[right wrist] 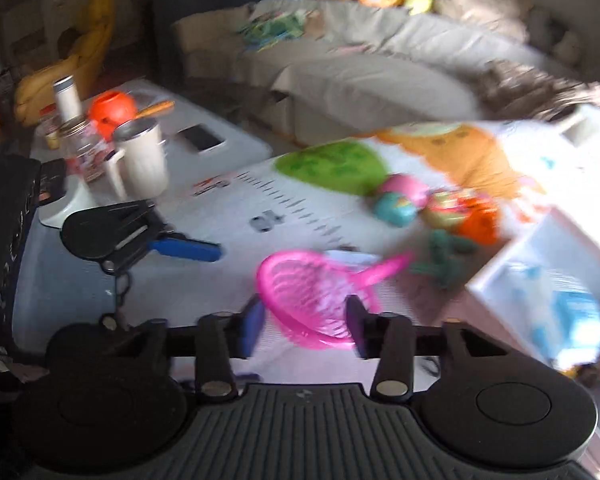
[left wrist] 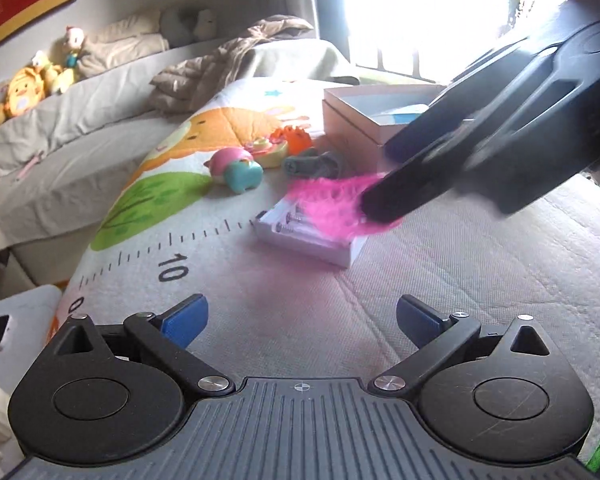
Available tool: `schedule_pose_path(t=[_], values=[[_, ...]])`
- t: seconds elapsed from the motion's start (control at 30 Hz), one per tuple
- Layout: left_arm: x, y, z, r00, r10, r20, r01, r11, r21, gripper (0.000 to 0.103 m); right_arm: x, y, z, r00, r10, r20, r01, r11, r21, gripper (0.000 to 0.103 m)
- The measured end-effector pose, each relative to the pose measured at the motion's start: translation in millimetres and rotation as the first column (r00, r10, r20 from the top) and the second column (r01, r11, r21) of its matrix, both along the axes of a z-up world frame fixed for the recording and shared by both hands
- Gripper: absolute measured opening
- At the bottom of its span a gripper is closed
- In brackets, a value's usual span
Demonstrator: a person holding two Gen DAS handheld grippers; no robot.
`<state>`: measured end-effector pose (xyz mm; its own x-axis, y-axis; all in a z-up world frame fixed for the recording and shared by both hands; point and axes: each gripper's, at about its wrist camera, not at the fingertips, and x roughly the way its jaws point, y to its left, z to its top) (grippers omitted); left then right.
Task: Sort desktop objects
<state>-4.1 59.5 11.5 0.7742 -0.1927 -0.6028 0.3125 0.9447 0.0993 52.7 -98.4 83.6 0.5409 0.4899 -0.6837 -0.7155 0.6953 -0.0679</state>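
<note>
— Two views, and we are seeing different things in each. In the left wrist view our left gripper point(left wrist: 302, 322) is standing spread wide at the bottom of the frame, nothing between its blue pads.

— Centre right there, our right gripper point(left wrist: 374, 204) is blurring over the pink net scoop point(left wrist: 332, 208), which is covering part of a white tray of screws point(left wrist: 300, 236) on the play mat point(left wrist: 220, 264).

— Only the right wrist view is showing the scoop point(right wrist: 312, 300) whole, lower centre, sitting between the right gripper's point(right wrist: 306, 330) half-parted jaws; whether they are pinching it we cannot tell.

— At its right edge, a white box point(right wrist: 540, 280); upper left, a mug point(right wrist: 144, 158).
</note>
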Motion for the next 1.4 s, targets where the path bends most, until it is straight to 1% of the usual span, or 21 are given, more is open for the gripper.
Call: schedule_pose_path(t=[0.1, 0.13, 0.2, 0.27, 0.33, 0.47, 0.53, 0.57, 0.6, 0.63, 0.8, 0.87, 0.97, 1.03, 1.1, 1.13, 1.2, 1.3, 1.33, 1.37, 1.4], values=[[7, -7, 3, 1.000, 0.003, 0.002, -0.003, 1.000, -0.011, 0.103, -1, -35, 2, 0.990, -0.134, 0.035, 0.134, 0.991, 0.005, 0.060], [10, -9, 4, 1.000, 0.005, 0.005, -0.005, 1.000, -0.012, 0.103, -1, -46, 1, 0.984, -0.173, 0.038, 0.173, 0.985, 0.005, 0.063], [15, -13, 5, 1.000, 0.009, 0.012, -0.009, 1.000, -0.017, 0.103, -1, -66, -4, 0.969, -0.244, 0.035, 0.244, 0.970, 0.010, 0.069], [20, -16, 6, 1.000, 0.015, 0.009, -0.015, 1.000, -0.025, 0.103, -4, -85, -9, 0.953, -0.302, 0.033, 0.301, 0.953, 0.018, 0.071], [24, -18, 6, 1.000, 0.017, -0.002, -0.017, 0.999, -0.037, 0.103, -10, -101, -13, 0.931, -0.360, 0.063, 0.359, 0.933, 0.017, 0.075], [29, -26, 7, 1.000, -0.003, -0.015, 0.002, 0.999, -0.041, 0.103, -7, -117, -32, 0.867, -0.452, 0.208, 0.479, 0.871, -0.104, 0.077], [31, -32, 8, 1.000, -0.013, -0.010, 0.013, 1.000, -0.023, 0.103, 8, -125, -42, 0.843, -0.489, 0.222, 0.523, 0.842, -0.129, 0.076], [31, -34, 9, 1.000, -0.016, -0.010, 0.016, 1.000, -0.014, 0.103, 15, -128, -45, 0.836, -0.503, 0.221, 0.536, 0.835, -0.128, 0.075], [32, -35, 9, 1.000, -0.017, -0.010, 0.017, 1.000, -0.008, 0.103, 24, -131, -47, 0.830, -0.512, 0.221, 0.544, 0.830, -0.122, 0.070], [33, -36, 10, 1.000, -0.017, -0.011, 0.017, 1.000, -0.001, 0.103, 34, -131, -49, 0.840, -0.505, 0.199, 0.531, 0.840, -0.111, 0.068], [35, -32, 11, 1.000, 0.018, -0.017, -0.017, 0.999, 0.028, 0.103, 58, -117, -49, 0.841, -0.498, 0.212, 0.519, 0.853, -0.059, 0.069], [38, -27, 11, 0.999, 0.044, -0.022, -0.043, 0.998, 0.034, 0.103, 56, -113, -44, 0.850, -0.496, 0.177, 0.507, 0.862, -0.023, 0.070], [44, -20, 8, 0.996, 0.082, -0.045, -0.081, 0.996, 0.037, 0.103, 39, -110, -37, 0.890, -0.446, 0.092, 0.441, 0.895, 0.072, 0.077], [48, -16, 6, 0.993, 0.104, -0.061, -0.102, 0.994, 0.037, 0.103, 27, -104, -35, 0.903, -0.416, 0.103, 0.409, 0.909, 0.085, 0.080], [51, -13, 6, 0.991, 0.114, -0.068, -0.112, 0.993, 0.034, 0.103, 21, -98, -33, 0.904, -0.404, 0.138, 0.397, 0.915, 0.076, 0.081], [51, -13, 6, 0.991, 0.117, -0.069, -0.115, 0.993, 0.031, 0.103, 21, -96, -32, 0.902, -0.402, 0.155, 0.397, 0.916, 0.067, 0.081], [51, -11, 6, 0.990, 0.120, -0.068, -0.118, 0.993, 0.025, 0.103, 26, -94, -32, 0.881, -0.426, 0.203, 0.430, 0.902, 0.025, 0.081], [49, -10, 6, 0.991, 0.120, -0.067, -0.119, 0.993, 0.018, 0.103, 48, -102, -39, 0.844, -0.477, 0.244, 0.500, 0.865, -0.039, 0.081], [47, -9, 6, 0.991, 0.118, -0.066, -0.117, 0.993, 0.016, 0.103, 51, -106, -41, 0.845, -0.478, 0.241, 0.502, 0.864, -0.048, 0.085], [46, -8, 6, 0.991, 0.114, -0.065, -0.113, 0.993, 0.013, 0.103, 57, -111, -46, 0.837, -0.492, 0.240, 0.519, 0.852, -0.063, 0.085], [45, -8, 6, 0.992, 0.110, -0.065, -0.109, 0.994, 0.010, 0.103, 60, -113, -49, 0.819, -0.515, 0.254, 0.550, 0.831, -0.086, 0.085]])
